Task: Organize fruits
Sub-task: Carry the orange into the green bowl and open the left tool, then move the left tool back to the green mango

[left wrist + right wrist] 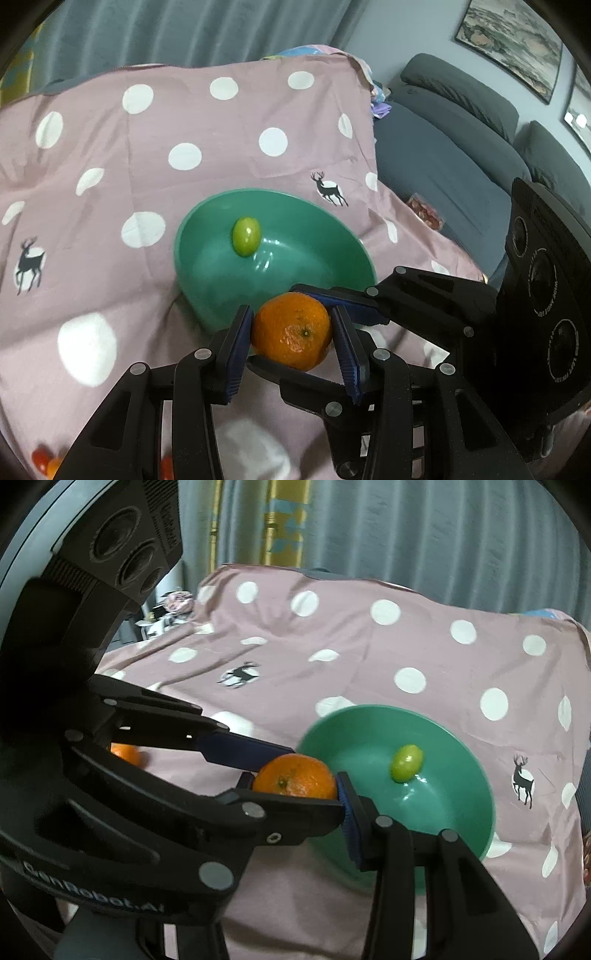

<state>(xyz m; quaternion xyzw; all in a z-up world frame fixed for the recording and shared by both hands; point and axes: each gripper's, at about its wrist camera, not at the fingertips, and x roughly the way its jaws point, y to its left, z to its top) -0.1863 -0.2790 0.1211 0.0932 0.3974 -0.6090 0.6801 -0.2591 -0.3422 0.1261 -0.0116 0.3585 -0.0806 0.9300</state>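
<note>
A pink polka-dot cloth with deer prints (110,147) carries a round green plastic bowl (332,240) holding one small green oval fruit (246,236). Both grippers apparently meet on the round orange tangerine (291,330): the left gripper (291,332) clamps its sides, while the right gripper (295,779) seems closed above and below it. The bowl lies just ahead.
</note>
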